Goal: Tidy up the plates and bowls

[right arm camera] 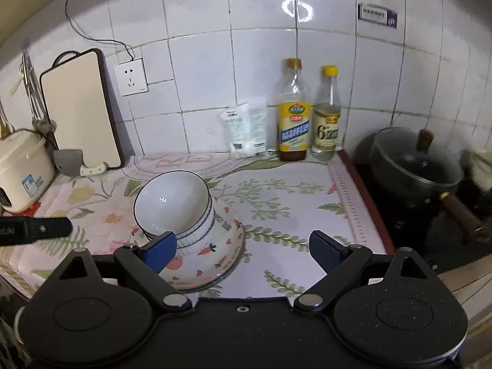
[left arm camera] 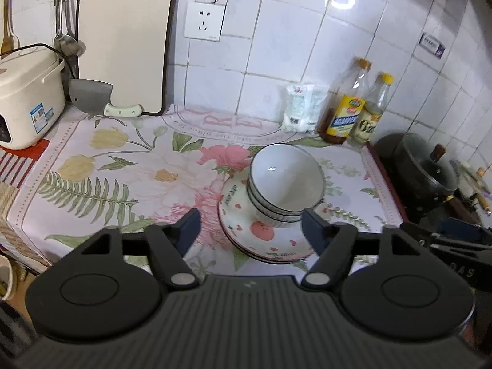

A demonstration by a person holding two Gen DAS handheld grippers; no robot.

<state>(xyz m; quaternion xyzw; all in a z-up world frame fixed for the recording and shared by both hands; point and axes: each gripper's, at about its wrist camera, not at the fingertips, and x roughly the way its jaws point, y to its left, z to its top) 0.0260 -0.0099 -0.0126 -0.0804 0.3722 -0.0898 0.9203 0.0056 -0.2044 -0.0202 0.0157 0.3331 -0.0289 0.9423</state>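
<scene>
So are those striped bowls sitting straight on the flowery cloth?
No, the stacked bowls rest tilted on top of the carrot-patterned plates, which lie on the cloth.

Both grippers look like the same kit: the left gripper (left arm camera: pixel 250 226) and right gripper (right arm camera: pixel 243 250) have matte black bodies, ribbed plate in the middle, round discs either side, silver pivot pins, triangular cutouts, blue textured pads (right arm camera: pixel 323 250).
</scene>
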